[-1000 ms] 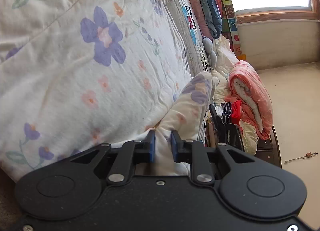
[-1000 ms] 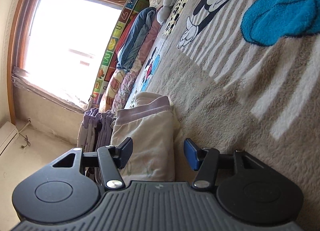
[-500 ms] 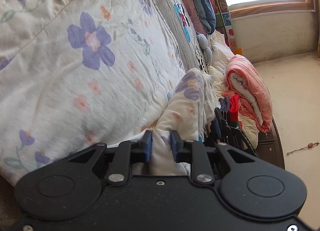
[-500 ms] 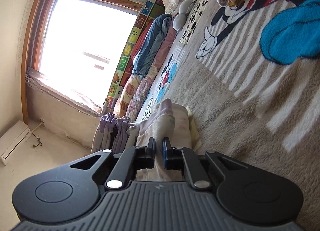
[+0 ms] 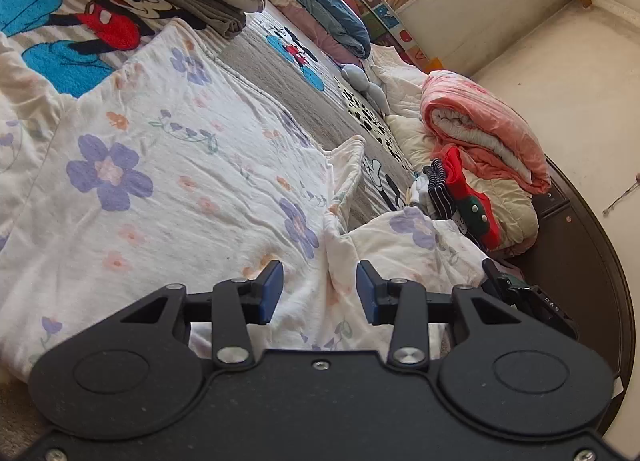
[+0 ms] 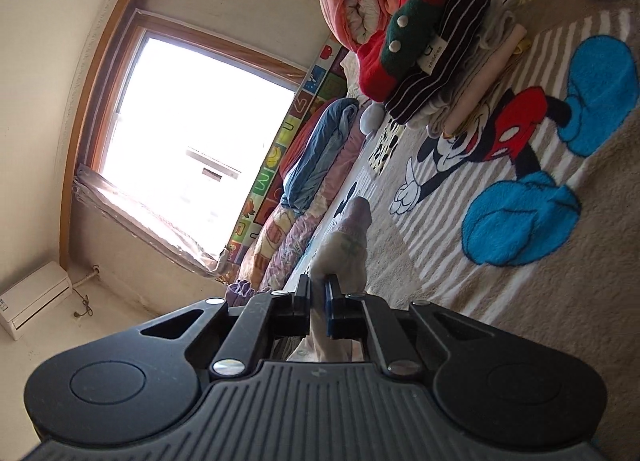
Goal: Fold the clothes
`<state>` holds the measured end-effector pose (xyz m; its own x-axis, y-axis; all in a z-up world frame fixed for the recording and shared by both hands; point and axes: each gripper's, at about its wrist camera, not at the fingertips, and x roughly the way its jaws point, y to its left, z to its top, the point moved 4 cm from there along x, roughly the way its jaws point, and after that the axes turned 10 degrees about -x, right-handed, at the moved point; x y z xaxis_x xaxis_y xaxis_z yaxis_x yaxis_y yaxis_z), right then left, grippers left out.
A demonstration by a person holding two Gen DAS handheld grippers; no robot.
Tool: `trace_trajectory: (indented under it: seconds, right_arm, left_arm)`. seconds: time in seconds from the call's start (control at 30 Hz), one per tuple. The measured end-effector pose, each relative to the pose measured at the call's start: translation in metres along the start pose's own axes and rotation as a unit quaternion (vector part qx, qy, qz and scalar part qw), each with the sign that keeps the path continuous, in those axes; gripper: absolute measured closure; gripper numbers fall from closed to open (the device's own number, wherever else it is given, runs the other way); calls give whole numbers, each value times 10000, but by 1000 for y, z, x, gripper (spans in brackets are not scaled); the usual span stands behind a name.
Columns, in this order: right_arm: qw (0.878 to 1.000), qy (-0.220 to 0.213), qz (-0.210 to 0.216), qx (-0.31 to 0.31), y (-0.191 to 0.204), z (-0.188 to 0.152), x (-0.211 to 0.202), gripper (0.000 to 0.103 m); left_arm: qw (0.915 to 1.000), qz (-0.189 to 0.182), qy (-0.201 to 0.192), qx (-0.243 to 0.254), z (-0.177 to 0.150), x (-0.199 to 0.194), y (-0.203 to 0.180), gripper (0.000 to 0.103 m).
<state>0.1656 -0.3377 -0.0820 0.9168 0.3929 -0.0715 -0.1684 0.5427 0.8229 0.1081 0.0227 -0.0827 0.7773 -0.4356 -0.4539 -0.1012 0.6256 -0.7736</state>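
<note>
Left gripper (image 5: pixel 318 287) was opening over the floral garment (image 5: pixel 168 181); right gripper (image 6: pixel 318 297) pinched pale cloth (image 6: pixel 346 237) toward twelve o'clock, best kept taut.

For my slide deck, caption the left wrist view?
Left gripper opening over the floral garment spread on a Mickey Mouse blanket.

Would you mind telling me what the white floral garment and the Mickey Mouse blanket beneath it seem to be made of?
The white floral garment looks like thin woven cotton or a blend, matte: it creases finely and lies flat. The grey striped Mickey Mouse blanket looks like plush fleece or short pile, probably synthetic: its surface is fuzzy and the colour patches have soft, tufted edges. Neither fibre can be confirmed by sight.
</note>
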Motion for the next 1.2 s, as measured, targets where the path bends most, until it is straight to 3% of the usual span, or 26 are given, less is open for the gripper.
trace_trajectory:
  seconds: [0.2,0.43,0.53,0.63,0.73,0.83,0.93,1.0,1.07,1.2]
  right_arm:
    - [9996,-189,-228,-37,-18,5,-35,94]
    - [9974,-406,-583,-74,-43,5,-73,94]
    - [9957,-520,-761,9,-54,2,-90,95]
    - [9941,-650,-827,250,-62,-1,-101,95]
    - [9929,-648,-996,95,-57,-4,-101,95]
    - [9905,-656,-1208,22,-59,-4,-102,95]
    - [9882,-692,-1363,54,-64,-4,-105,95]
    - [9856,-810,-1478,105,-66,-3,-109,95]
    - [9818,-886,-1679,50,-67,-1,-111,95]
    - [9789,-752,-1655,-928,-39,-4,-105,93]
  left_arm:
    - [9933,269,56,1125,-18,10,-17,65]
    - [9767,240,241,2118,-42,21,-31,66]
    - [9656,341,384,2549,-54,29,-33,66]
    - [9495,553,645,3021,-68,38,-31,66]
    - [9239,732,501,3722,-82,38,-36,66]
    - [9047,634,337,4199,-94,33,-48,66]
    - [8936,661,417,4420,-107,37,-52,66]
    - [8800,793,466,4660,-116,44,-47,66]
    - [8772,783,436,4718,-117,45,-47,66]
    - [8963,617,244,4385,-106,39,-50,66]
